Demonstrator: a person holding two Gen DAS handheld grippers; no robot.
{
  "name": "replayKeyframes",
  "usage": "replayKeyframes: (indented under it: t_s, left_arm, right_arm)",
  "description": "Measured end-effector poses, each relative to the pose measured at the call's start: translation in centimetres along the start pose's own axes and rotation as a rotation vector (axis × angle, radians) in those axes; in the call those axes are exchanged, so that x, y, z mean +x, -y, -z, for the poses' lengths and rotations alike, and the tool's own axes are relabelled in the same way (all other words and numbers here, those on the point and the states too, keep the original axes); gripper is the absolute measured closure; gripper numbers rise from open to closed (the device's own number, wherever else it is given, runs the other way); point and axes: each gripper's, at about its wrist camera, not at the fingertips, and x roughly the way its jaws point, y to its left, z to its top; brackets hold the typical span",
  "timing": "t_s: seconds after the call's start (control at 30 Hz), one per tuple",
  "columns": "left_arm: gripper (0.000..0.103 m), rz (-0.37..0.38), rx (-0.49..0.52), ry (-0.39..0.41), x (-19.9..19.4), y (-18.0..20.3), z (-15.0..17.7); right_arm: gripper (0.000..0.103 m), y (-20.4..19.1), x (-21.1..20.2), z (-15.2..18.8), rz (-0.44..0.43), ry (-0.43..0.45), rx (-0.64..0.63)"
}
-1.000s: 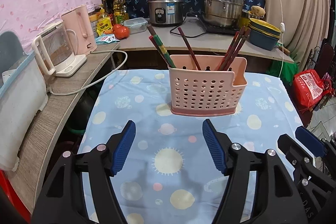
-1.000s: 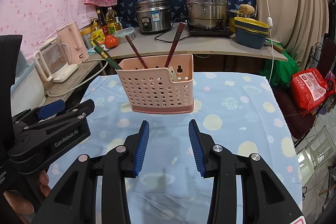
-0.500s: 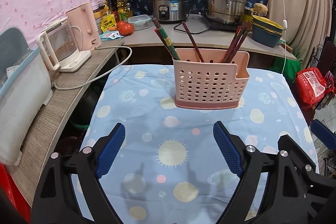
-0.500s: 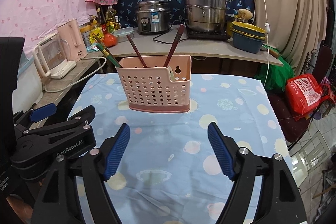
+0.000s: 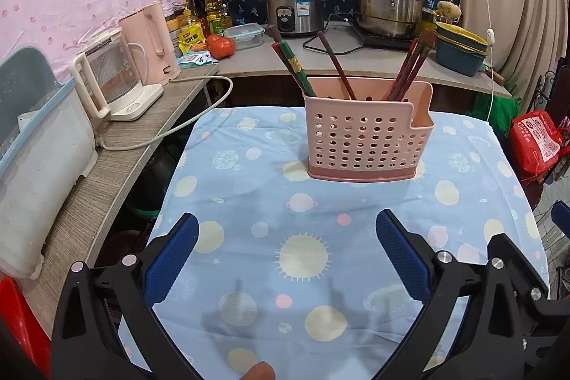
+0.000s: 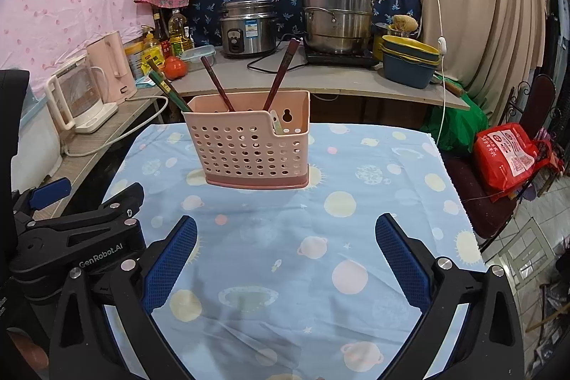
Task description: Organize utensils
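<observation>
Now we hold both tongs, left (image 5: 285, 250) and right (image 6: 285, 248), opening wide with nothing between them, because the chopsticks (image 5: 409, 70) already stand in the basket (image 5: 367, 138) at twelve o'clock on the cloth (image 5: 249, 202).

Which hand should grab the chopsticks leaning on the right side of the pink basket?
Probably the right gripper. Its jaws are opening with nothing between them, and the pink basket with those right-leaning chopsticks sits nearly straight ahead. The left gripper, also opening and empty, sees them further right.
</observation>
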Motion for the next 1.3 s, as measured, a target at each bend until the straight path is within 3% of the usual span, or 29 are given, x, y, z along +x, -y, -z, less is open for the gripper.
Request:
replayKeyframes:
  t_s: [0.5, 1.3]
  left_arm:
    - [0.007, 0.019, -0.027, -0.040, 0.46, -0.24, 0.25]
    - [0.008, 0.010, -0.003, -0.035, 0.80, 0.17, 0.44]
  right_arm:
    - [0.006, 0.13, 0.28, 0.23, 0.010, -0.017, 0.001]
    - [0.006, 0.33, 0.69, 0.56, 0.020, -0.033, 0.010]
